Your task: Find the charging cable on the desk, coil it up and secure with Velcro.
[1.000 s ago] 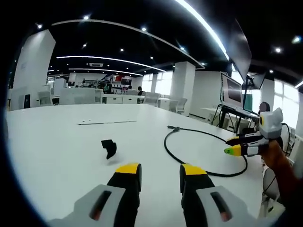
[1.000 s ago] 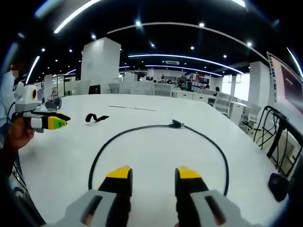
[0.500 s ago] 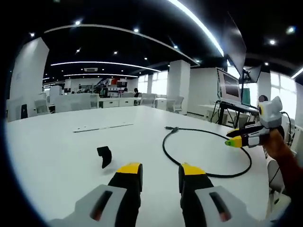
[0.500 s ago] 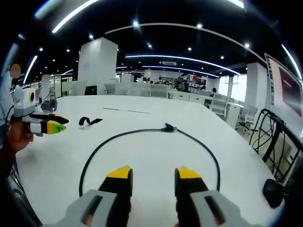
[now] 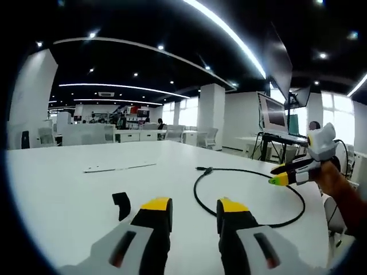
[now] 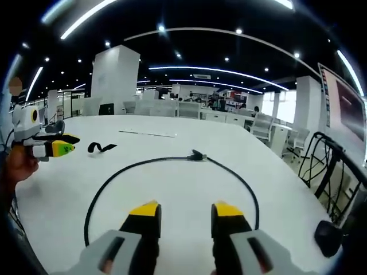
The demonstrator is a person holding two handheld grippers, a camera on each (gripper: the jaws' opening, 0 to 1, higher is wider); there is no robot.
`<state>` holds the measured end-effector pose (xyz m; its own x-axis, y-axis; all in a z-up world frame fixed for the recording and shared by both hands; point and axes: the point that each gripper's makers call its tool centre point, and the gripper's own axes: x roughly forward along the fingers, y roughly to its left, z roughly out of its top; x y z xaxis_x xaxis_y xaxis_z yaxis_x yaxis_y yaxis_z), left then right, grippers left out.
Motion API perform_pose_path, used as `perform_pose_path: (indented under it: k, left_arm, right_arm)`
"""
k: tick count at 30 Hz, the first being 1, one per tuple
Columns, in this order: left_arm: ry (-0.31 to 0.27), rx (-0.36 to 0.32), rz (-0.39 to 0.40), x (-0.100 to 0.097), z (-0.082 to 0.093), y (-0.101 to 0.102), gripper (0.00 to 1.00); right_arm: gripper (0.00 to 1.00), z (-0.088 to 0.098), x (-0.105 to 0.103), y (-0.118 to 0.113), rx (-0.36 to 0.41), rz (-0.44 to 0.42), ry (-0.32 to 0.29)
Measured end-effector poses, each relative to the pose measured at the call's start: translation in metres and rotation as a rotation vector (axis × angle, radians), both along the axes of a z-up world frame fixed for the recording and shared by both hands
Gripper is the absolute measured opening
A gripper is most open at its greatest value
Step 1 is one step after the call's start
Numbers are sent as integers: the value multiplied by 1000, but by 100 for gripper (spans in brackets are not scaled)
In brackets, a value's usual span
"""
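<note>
A black charging cable (image 5: 195, 193) lies in an open loop on the white desk (image 5: 63, 189), its connector (image 5: 204, 169) at the far side. A short black Velcro strap (image 5: 120, 205) lies curled to the left of the loop. My left gripper (image 5: 194, 206) hovers open above the desk, near the loop's left edge, holding nothing. My right gripper (image 6: 185, 209) is open over the near side of the cable (image 6: 94, 196), with the connector (image 6: 196, 155) ahead. The strap (image 6: 100, 147) lies far left. Each gripper appears in the other's view: right (image 5: 285, 176), left (image 6: 53, 148).
A thin white strip (image 5: 120, 168) lies farther back on the desk. At the right stand a monitor (image 5: 274, 113), a black frame (image 6: 325, 166) and a dark object (image 6: 325, 237) past the desk edge. Office desks and chairs fill the background.
Both views have drifted a little, so the cable and strap sit slightly lower and more to the left. Nothing on the desk has moved, and both jaw gaps are unchanged.
</note>
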<state>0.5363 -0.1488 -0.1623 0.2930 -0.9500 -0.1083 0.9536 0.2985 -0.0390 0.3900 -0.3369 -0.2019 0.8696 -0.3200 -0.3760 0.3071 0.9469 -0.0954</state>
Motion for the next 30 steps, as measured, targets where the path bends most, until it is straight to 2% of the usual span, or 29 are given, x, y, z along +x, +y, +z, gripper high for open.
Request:
perform_pose_path:
  k: [4,7,13,17,21,28,30]
  left_arm:
    - [21,-37,-17,-2,4,-4,32]
    - [39,-41,-28,-3,3,-8,32]
    - [105,-3,-41,-3,-11,-16,28]
    - [107,19,-24,2,-17,-19,29]
    - [117,29,-20,3,-19,-21,29]
    - [145,38,-28,3,-19,-28,29]
    - [123,77,-25,4,-22,-30,28]
  right_arm:
    - [36,-1,1,-2,0,0,2]
    - [36,-2,1,-3,1,1,2]
    - [36,-1,0,-9,0,-10,0]
    - [36,-1,0,-12,5,-16,0]
    - [29,-2,-1,-16,-2,-22,9]
    - [29,3,3,-22,-3,-27,0]
    - [30,4,4,-24,3,-25,-2]
